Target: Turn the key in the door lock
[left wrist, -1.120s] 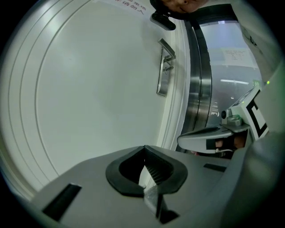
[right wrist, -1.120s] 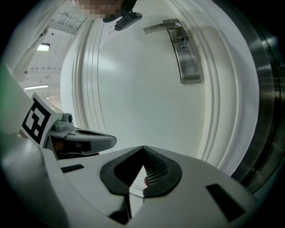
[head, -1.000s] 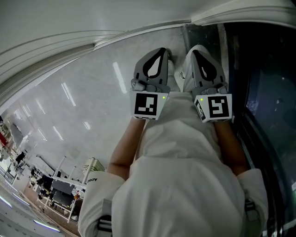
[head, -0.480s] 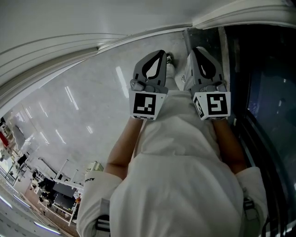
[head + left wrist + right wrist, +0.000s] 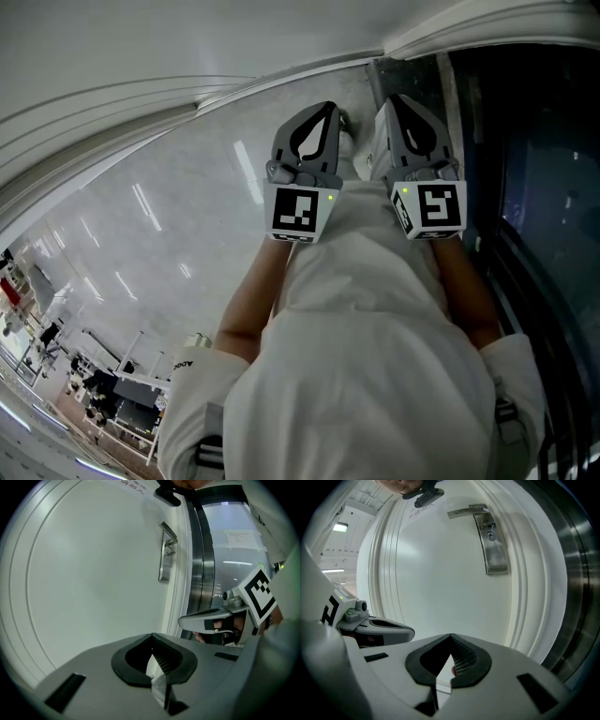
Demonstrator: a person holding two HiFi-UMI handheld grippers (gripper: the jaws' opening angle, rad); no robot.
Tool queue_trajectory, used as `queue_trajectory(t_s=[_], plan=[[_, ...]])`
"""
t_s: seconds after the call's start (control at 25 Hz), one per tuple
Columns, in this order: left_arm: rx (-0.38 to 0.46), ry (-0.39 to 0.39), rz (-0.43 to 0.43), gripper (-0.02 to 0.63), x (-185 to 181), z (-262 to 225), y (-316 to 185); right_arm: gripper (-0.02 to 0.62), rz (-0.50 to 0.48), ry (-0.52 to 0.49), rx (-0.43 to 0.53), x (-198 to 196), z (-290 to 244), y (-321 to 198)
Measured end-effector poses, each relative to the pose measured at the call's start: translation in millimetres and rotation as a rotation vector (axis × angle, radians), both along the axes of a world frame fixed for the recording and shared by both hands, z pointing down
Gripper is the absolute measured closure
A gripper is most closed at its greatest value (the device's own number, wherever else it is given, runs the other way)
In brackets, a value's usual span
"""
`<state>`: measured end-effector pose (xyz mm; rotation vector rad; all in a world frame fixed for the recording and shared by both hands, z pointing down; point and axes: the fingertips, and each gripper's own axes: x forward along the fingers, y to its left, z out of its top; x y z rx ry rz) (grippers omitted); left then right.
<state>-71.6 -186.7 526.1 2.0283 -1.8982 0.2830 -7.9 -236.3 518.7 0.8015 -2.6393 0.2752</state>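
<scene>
Although looked for in both gripper views, cannot make out a key for certain. Can see only the lock [image 5: 491,534], small and round, set in the upper part of a steel plate [image 5: 496,557] on the white door [image 5: 440,573], just under the lever [image 5: 465,512]. Sits high up in the right gripper view, well apart from the jaws. Shows also in the left gripper view, from the side, near the right edge of the door, with something small sticking out of the plate; too small to tell what. Just beside that edge, a steel frame [image 5: 206,550].

On the right gripper [image 5: 451,635], jaws together, tips touching, nothing gripped. On the left gripper [image 5: 152,634], the same: tips met, holding nothing. Held side by side, near each other but not touching, both aimed low at the door. Seen in the head view above a white garment [image 5: 366,356], over a pale glossy floor [image 5: 169,206], with dark glass [image 5: 534,169] at the right.
</scene>
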Motion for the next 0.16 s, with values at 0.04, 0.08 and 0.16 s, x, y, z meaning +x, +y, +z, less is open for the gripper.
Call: queue_trajectory(t_s=[0.04,0.08,0.16], plan=[[0.001,0.001,-0.003,0.598,-1.9,-0.1,0.7,0.592,0.001,0.002,0.0,-0.7,0.3,0.0],[0.001,0.003,-0.007,0.598,-3.9,-0.3,1.6,0.592,0.002,0.005,0.0,-1.3,0.4,0.2],[0.001,0.008,-0.017,0.598,-7.6,-1.0,3.6,0.592,0.004,0.009,0.001,-2.3,0.4,0.9]])
